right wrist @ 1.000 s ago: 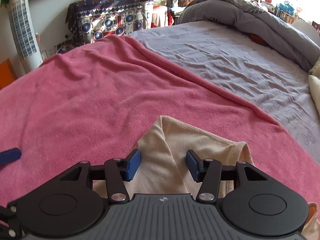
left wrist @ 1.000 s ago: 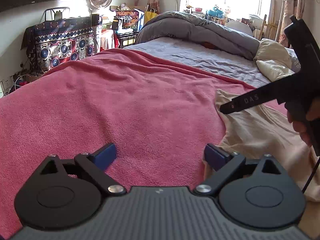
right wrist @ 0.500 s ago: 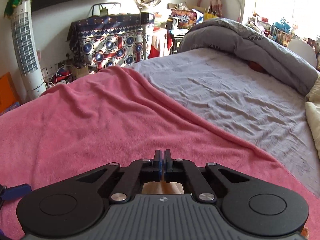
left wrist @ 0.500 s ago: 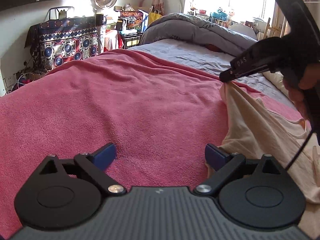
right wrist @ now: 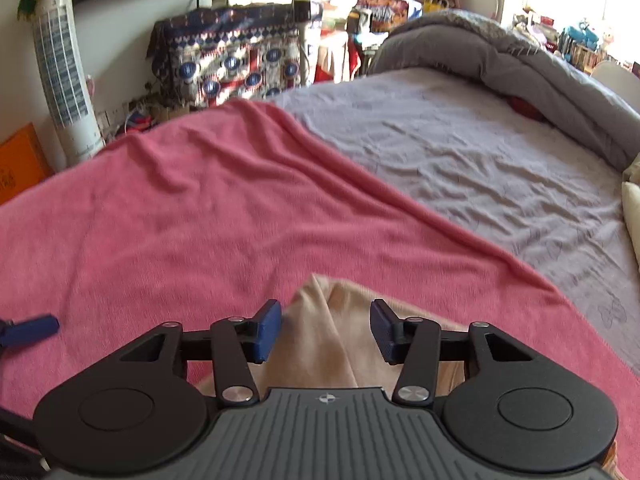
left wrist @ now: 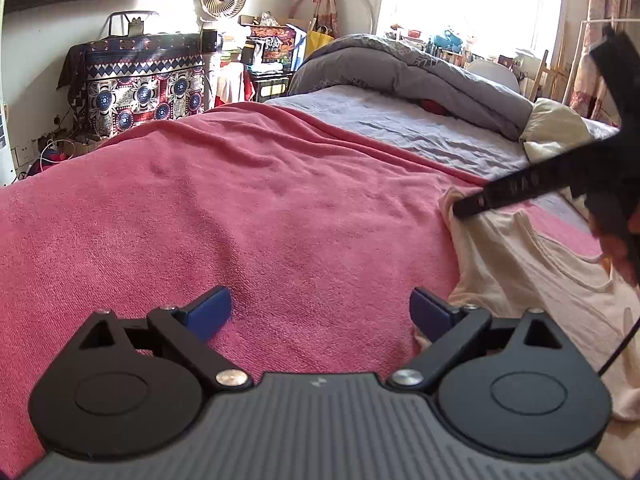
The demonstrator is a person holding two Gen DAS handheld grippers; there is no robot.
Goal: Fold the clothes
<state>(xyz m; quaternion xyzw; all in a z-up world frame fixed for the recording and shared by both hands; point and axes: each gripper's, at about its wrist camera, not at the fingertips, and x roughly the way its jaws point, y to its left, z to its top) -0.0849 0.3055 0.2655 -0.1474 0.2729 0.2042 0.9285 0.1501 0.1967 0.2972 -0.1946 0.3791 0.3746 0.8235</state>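
Note:
A cream garment [left wrist: 532,264] lies on the pink blanket [left wrist: 240,208] at the right of the left wrist view. My left gripper [left wrist: 320,312] is open and empty, low over the blanket just left of the garment's edge. My right gripper [right wrist: 325,330] is open, its blue pads on either side of a raised fold of the cream garment [right wrist: 332,328] without pinching it. In the left wrist view the right gripper's black finger [left wrist: 516,190] rests at the garment's far corner.
A grey sheet [right wrist: 480,168] and a rolled grey duvet [left wrist: 420,76] cover the far half of the bed. Cream pillows [left wrist: 556,132] lie at the far right. A patterned cloth-covered stand [left wrist: 136,80], a fan and clutter line the wall beyond.
My right gripper, shut on the garment's corner and lifted half a second ago, has come down and opened, and the corner lies back on the blanket. My left gripper has stayed put, open.

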